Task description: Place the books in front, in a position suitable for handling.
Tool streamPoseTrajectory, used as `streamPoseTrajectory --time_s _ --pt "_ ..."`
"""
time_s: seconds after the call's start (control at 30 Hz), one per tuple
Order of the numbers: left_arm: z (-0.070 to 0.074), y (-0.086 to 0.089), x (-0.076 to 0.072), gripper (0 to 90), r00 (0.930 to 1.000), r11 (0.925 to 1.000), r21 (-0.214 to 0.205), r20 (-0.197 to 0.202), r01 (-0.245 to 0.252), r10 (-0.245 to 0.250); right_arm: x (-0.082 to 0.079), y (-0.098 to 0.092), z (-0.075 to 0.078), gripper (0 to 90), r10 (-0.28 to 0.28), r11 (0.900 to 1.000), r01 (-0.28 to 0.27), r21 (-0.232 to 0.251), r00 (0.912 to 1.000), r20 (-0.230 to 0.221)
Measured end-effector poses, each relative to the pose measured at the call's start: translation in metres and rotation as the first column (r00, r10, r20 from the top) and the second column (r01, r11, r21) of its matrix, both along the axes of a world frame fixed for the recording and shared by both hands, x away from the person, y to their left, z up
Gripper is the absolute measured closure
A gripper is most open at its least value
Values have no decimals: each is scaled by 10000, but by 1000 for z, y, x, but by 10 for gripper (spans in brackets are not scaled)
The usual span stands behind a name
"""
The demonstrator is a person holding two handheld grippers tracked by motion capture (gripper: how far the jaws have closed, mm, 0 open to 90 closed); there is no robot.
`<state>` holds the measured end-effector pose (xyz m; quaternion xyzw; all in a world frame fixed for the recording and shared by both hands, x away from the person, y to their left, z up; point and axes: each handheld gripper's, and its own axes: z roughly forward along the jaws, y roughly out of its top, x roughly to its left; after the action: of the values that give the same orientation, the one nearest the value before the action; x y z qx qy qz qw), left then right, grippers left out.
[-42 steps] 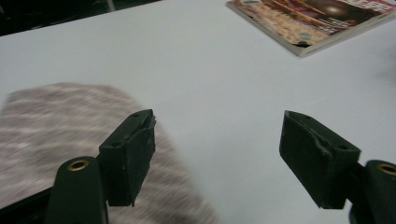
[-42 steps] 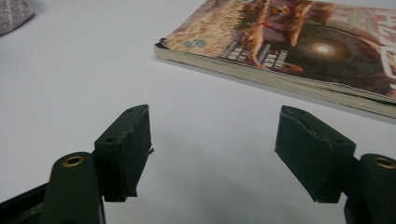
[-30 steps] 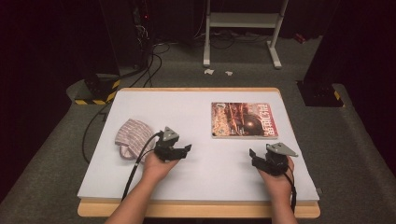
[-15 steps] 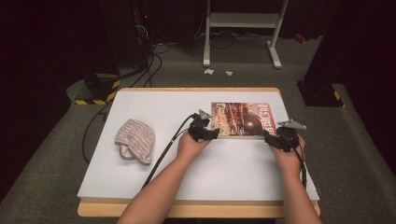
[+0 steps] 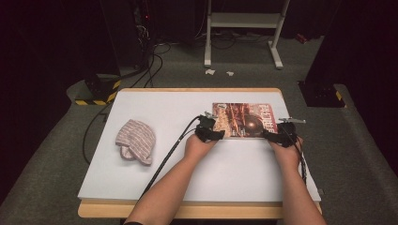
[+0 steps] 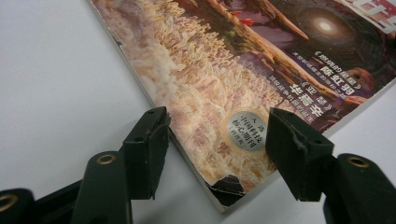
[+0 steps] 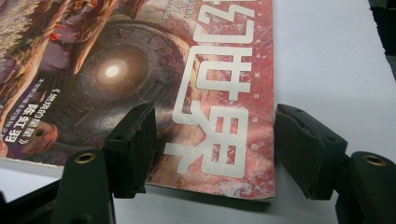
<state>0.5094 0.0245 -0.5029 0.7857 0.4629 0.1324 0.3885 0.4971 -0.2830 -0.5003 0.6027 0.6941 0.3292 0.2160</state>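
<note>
The glossy red-and-brown magazine (image 5: 243,120) lay flat on the white table (image 5: 187,112), toward its far right. The left gripper (image 6: 215,135) was set at the near left corner, its jaws having just been narrowing, one over the cover and one over bare table, nothing yet pinched. The right gripper (image 7: 215,140) was held apart astride the near right corner, seemingly so both corners could be taken together.

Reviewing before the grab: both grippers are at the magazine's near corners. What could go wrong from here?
1. The magazine lies flat on the table; open left gripper may pinch just the worn corner's cover and tear it.
2. Right gripper straddles the other corner, open; uneven closing could skew or slide it.
</note>
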Motion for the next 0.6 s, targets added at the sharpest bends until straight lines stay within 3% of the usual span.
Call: streamPoseTrajectory --time_s 0.3,0.6 --pt "0 5 -7 408 9999 9998 109 61 138 -139 -5 5 3 326 70 9999 -73 -93 9995 -300" --pt "-1 35 -29 449 9989 9991 -12 173 425 -425 -31 24 1 336 272 9995 -274 -159 9996 -113"
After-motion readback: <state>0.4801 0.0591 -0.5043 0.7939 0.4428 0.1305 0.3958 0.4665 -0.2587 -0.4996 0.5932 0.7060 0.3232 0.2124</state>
